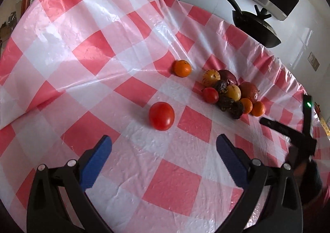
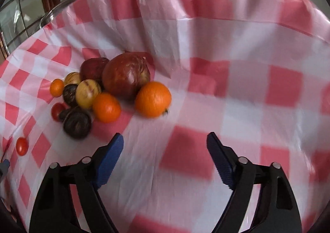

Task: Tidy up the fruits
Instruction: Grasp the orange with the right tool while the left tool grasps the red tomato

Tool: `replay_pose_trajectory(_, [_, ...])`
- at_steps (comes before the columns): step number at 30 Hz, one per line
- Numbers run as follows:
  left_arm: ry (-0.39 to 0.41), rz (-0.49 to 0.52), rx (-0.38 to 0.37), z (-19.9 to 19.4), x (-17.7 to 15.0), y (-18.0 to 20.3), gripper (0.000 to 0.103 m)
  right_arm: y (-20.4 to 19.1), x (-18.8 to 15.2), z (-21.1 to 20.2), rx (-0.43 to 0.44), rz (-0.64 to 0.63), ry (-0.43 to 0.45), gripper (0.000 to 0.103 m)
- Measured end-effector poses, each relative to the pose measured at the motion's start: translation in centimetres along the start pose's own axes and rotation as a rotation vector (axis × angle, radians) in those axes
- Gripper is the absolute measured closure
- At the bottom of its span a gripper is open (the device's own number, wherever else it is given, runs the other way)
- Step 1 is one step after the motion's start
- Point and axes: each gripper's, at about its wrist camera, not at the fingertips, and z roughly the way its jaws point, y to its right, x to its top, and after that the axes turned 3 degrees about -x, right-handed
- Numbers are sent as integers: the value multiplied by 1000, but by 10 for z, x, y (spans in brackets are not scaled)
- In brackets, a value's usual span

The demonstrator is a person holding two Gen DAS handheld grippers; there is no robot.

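Table covered with a red-and-white checked cloth (image 1: 86, 51), wrinkled and glossy.

Left gripper (image 1: 164, 151): jaws wide apart, nothing between the blue pads (image 1: 97, 162). It hangs over bare cloth. A large tomato (image 1: 161, 115) lies alone just beyond its tips, not touching either pad. Farther off, a lone orange (image 1: 182, 68) sits apart from the rest.

Main heap (image 1: 231, 90), to the right in the left wrist view: two striped yellow fruits, a small tomato (image 1: 210, 95), dark wrinkled fruits, two large dark red fruits, two small oranges at the near right edge. All touching or nearly so.

Right gripper (image 2: 165, 143): jaws open, nothing gripped; only cloth between the pads. This view is motion-blurred. The heap lies ahead and to its left. The nearest orange (image 2: 153, 99) rests against the big dark red fruit (image 2: 126, 76); a second orange (image 2: 106, 107) is beside it. A dark wrinkled fruit (image 2: 77, 122) sits near the left pad tip, apart from it.

A black pan (image 1: 255, 26) stands past the cloth's far edge.
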Motion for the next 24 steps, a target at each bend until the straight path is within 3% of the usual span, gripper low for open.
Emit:
replay_pose_trajectory(7, [1,-19,-15,1,1,-4,2,-6,37,36,9,-61,-40,36])
replay_pose_trajectory(11, [3,-24,-16,0,1,-5,2,-9,38,37,15,-78,-44,59])
replay_pose_trajectory(15, [4,-28,-13,0,1,-6,2,0,18,14,73,65,-6,59])
replay_pose_trajectory(18, [-4,-26,-8,1,1,-7,2,7,-2,-7,181,219,41,59])
replay_pose_trajectory(24, [-61,-21,19,10,1,-6,2,9,-18,-25,113,334,140,59])
